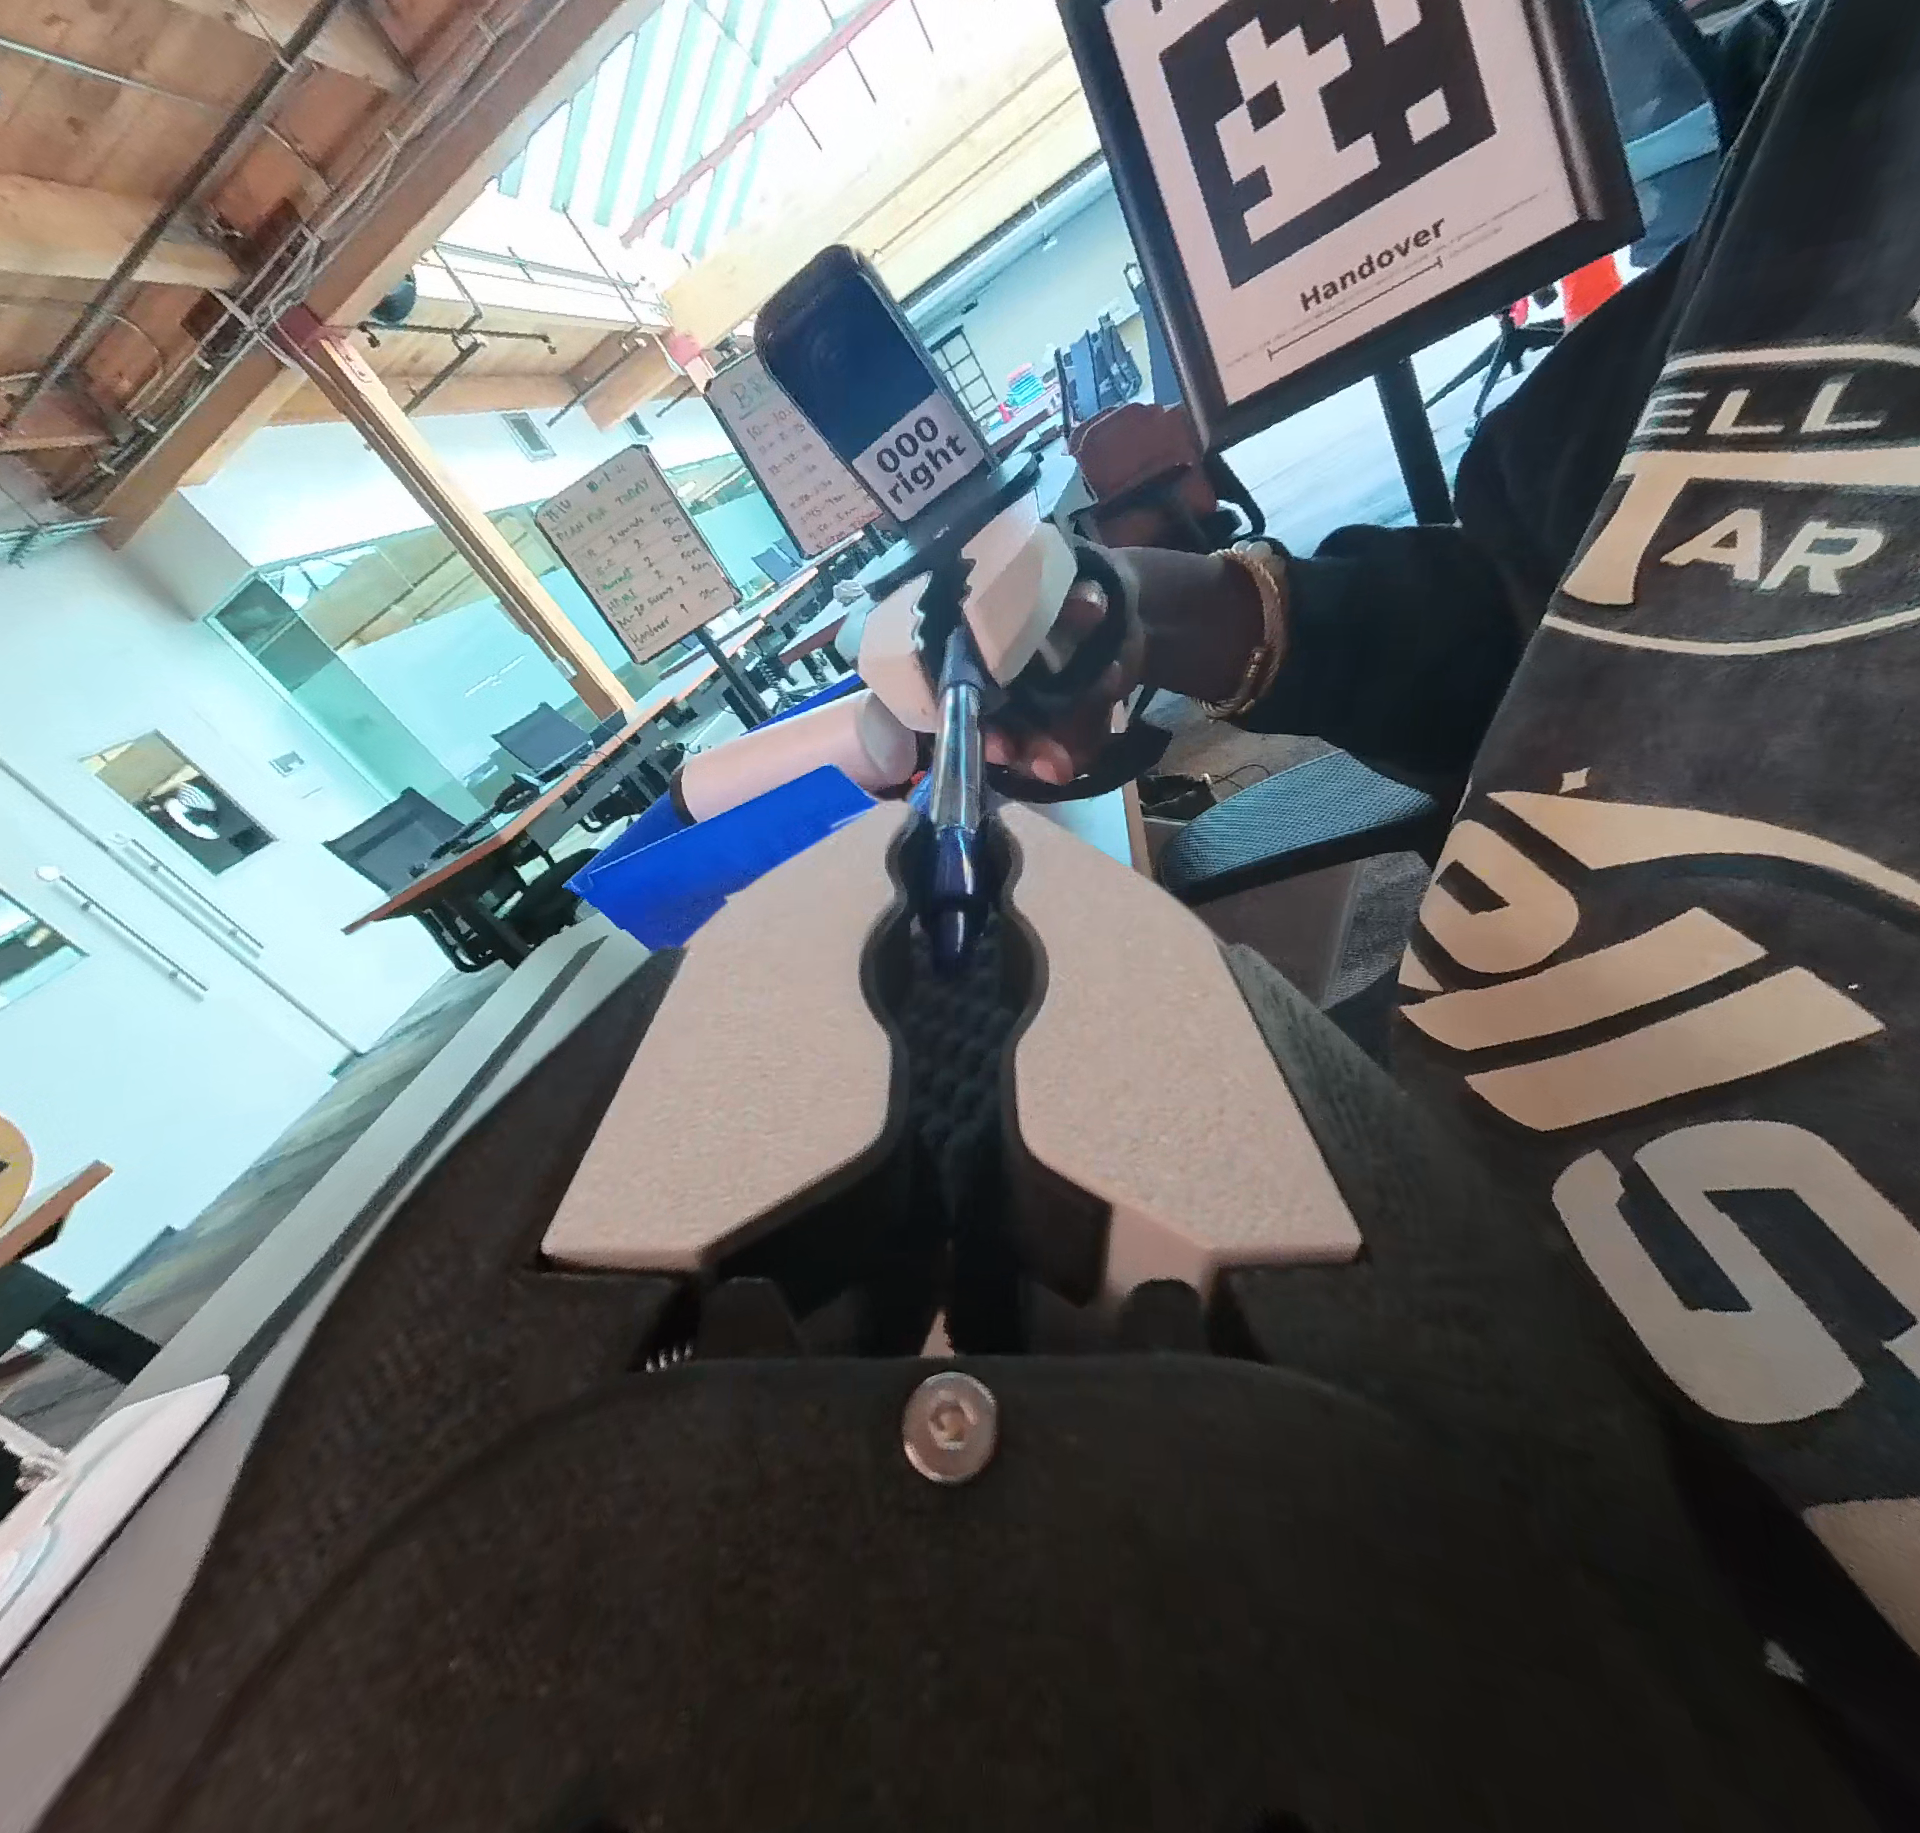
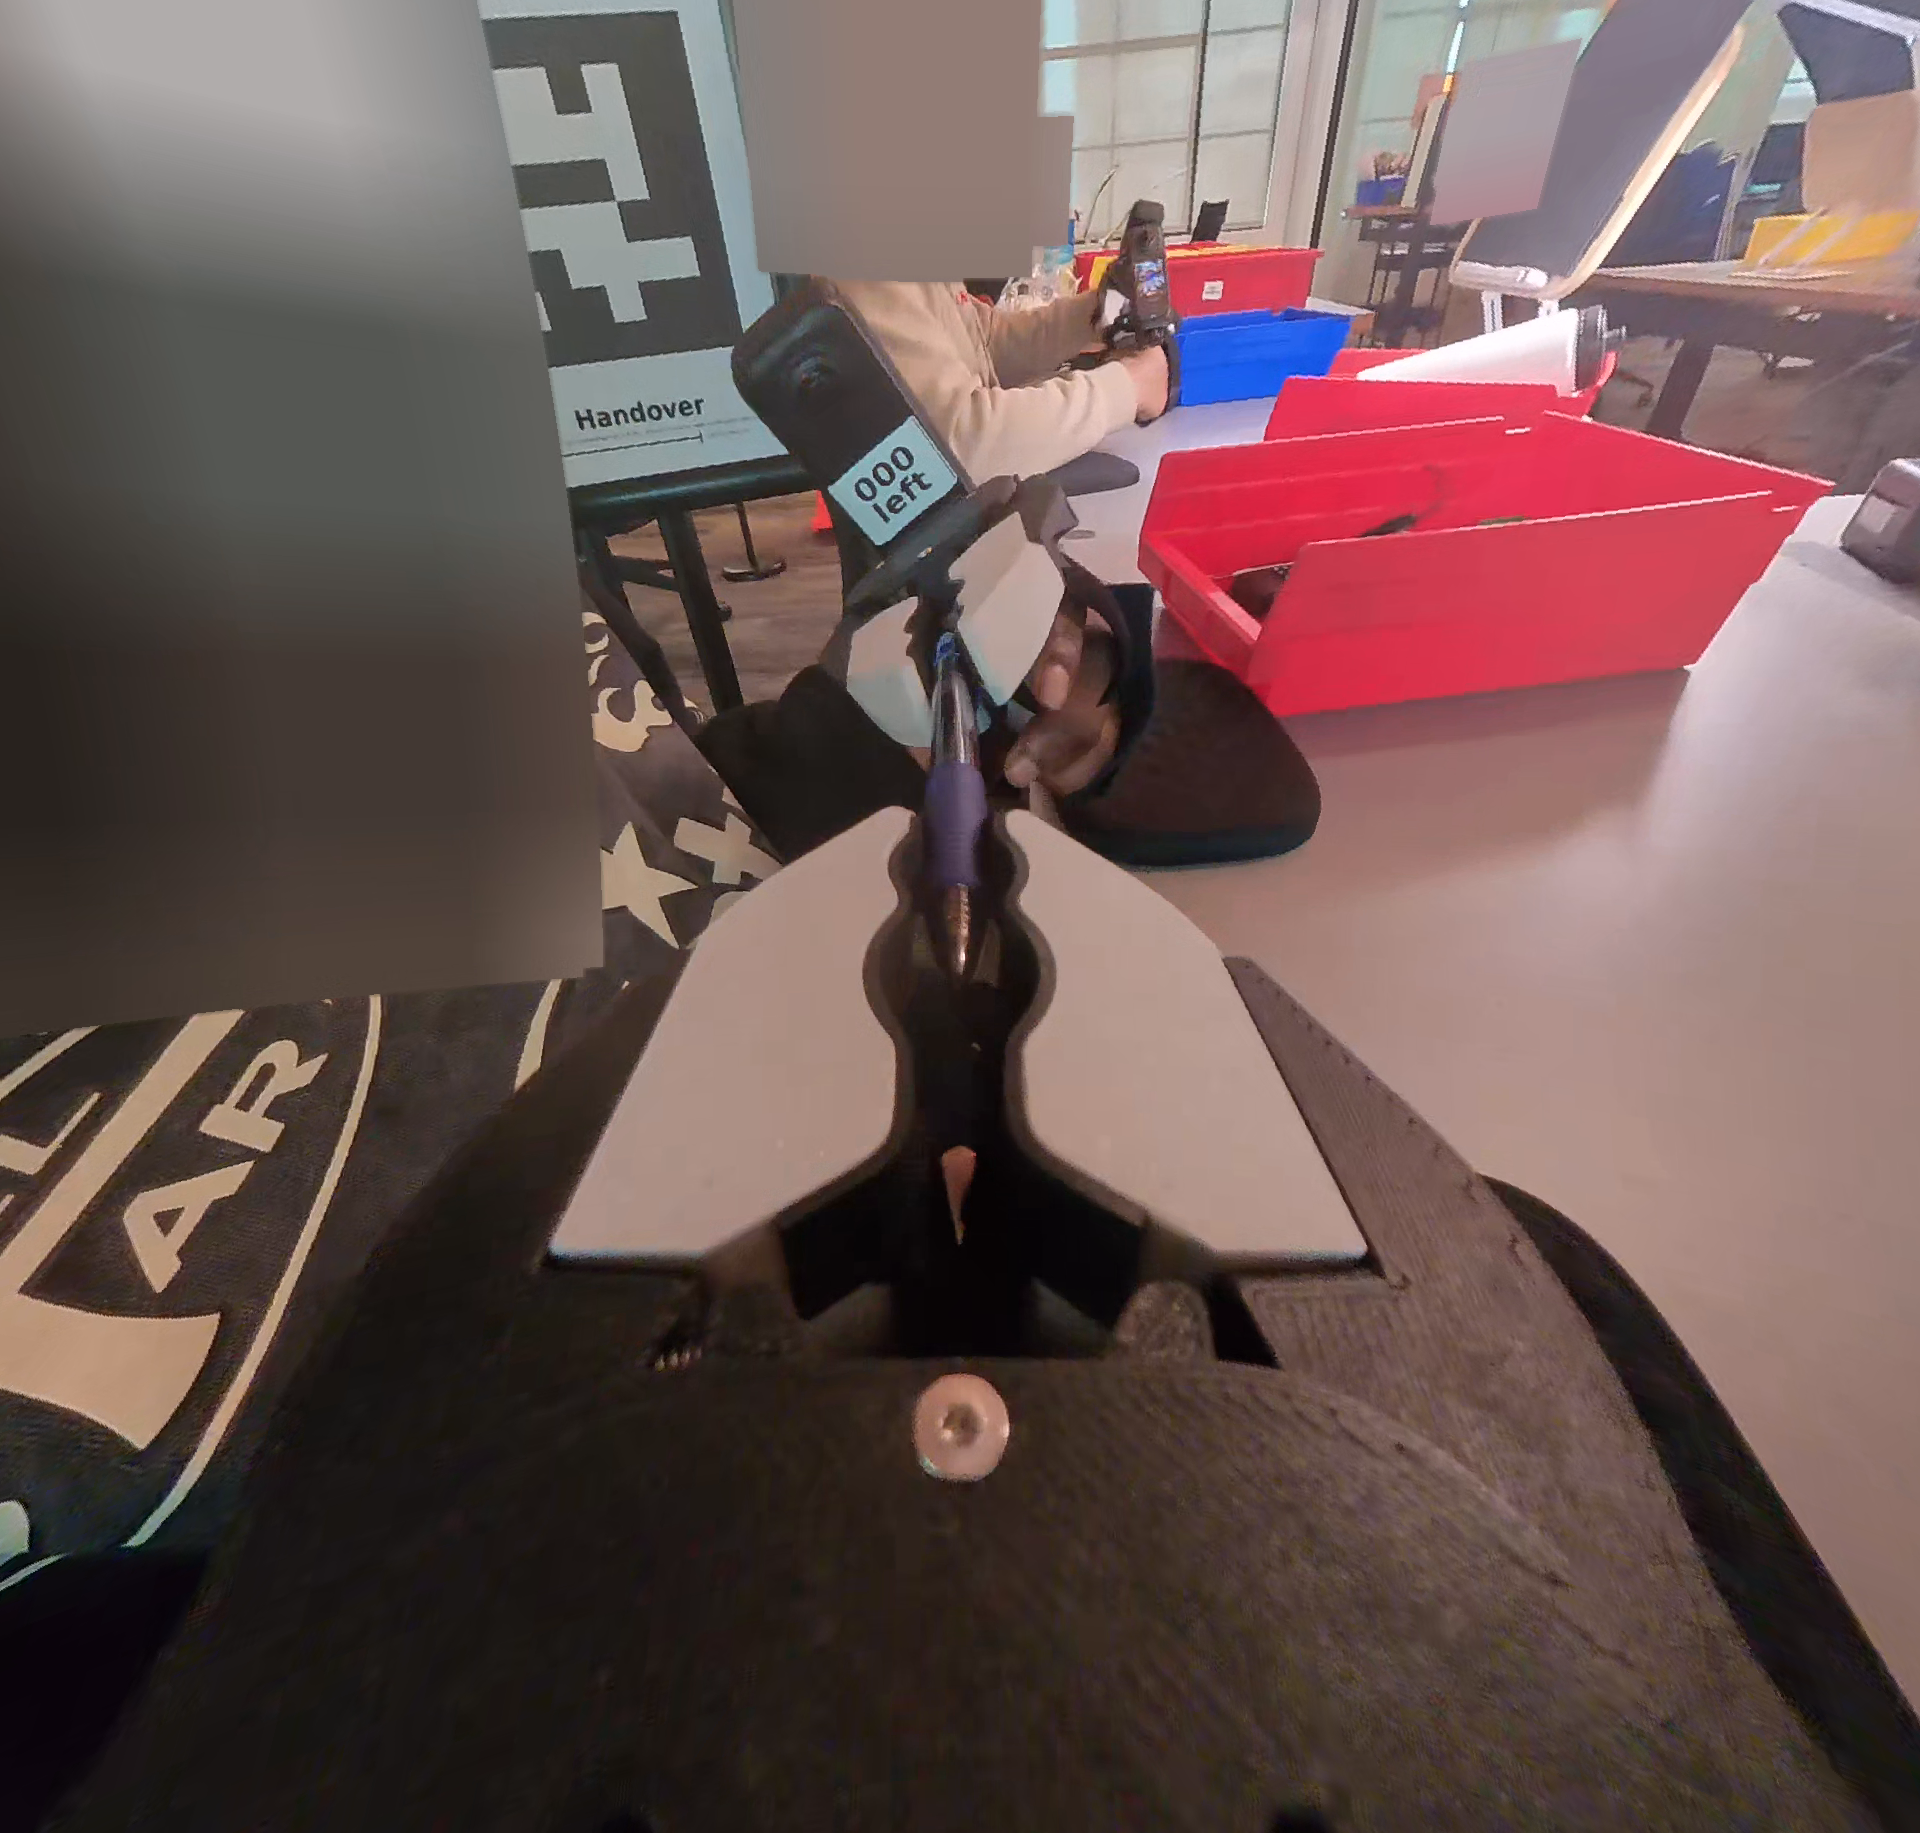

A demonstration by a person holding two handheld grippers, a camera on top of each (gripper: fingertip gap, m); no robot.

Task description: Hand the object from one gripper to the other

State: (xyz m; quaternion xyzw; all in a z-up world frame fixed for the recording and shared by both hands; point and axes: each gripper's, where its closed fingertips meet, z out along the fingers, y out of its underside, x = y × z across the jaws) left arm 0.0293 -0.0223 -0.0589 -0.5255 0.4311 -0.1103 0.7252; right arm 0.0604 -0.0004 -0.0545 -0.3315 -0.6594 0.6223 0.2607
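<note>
A blue pen (image 1: 954,744) with a clear barrel spans the gap between the two grippers, above the table. My left gripper (image 1: 951,827) is shut on the pen's dark blue end. My right gripper (image 1: 940,630) faces it a short way off, held by a hand, and its jaws close around the pen's other end. In the right wrist view the pen (image 2: 951,734) shows its purple grip and metal tip between the fingertips of my right gripper (image 2: 958,833). The left gripper (image 2: 935,651) clamps the far end.
A grey table (image 2: 1558,952) carries red bins (image 2: 1455,578), a blue bin (image 2: 1257,349) and a dark pad (image 2: 1216,786). Another person's arm (image 2: 1039,370) rests farther back. A marker board on a stand (image 1: 1340,121) and the holder's dark shirt (image 1: 1662,848) are close by. There is about 5 centimeters between the tips of the two grippers.
</note>
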